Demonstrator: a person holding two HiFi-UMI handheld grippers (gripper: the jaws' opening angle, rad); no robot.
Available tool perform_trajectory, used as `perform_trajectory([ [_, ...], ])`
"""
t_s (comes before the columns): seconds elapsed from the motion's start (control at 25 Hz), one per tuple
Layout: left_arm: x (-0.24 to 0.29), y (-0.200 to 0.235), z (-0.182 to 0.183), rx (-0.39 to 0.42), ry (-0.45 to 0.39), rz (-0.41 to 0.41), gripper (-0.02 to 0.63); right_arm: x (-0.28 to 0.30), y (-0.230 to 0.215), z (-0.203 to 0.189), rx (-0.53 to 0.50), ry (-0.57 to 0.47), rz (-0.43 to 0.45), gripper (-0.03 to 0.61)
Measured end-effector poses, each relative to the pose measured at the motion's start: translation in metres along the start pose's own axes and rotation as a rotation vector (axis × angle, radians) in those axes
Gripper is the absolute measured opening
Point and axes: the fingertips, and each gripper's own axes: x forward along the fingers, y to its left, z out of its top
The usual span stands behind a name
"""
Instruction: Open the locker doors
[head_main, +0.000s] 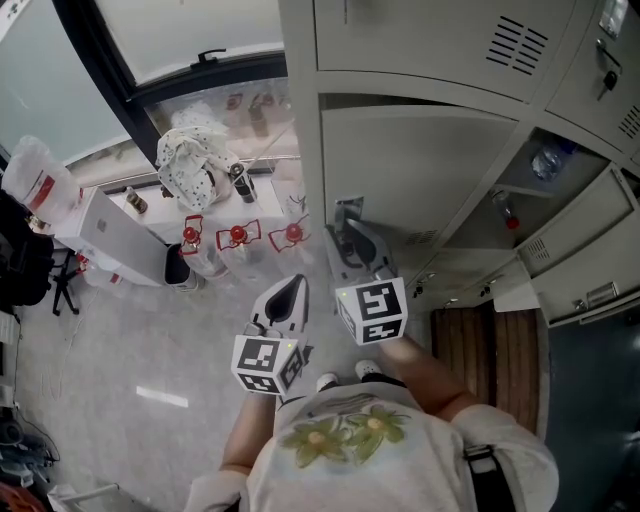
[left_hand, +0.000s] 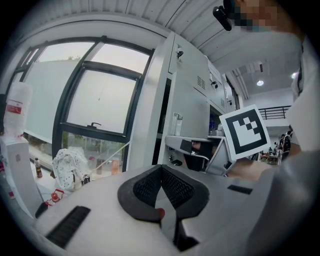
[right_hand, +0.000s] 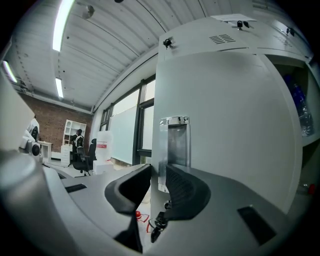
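Head view: the right claw (head_main: 346, 212) meets the left edge of a grey locker door (head_main: 420, 165), and the left claw (head_main: 293, 290) hangs just left of it. Left gripper view: its jaws are together, empty. Right gripper view: the jaws clamp the door's edge by the handle (right_hand: 176, 142).

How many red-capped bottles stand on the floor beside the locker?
3, in a row left of the locker: left bottle, middle bottle, right bottle. Others may be hidden.

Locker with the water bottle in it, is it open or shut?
Open. Its door is swung outward, and in the head view you can look straight in and see the bottle inside.
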Motion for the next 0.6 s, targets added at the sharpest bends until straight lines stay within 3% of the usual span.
perform_trajectory([
  [0.6,-0.009,-0.010,-0.006,0.022,0.018,-0.079,0.029,-0.020,0.007,0.000,0.022,-0.010,-0.044,0.112],
])
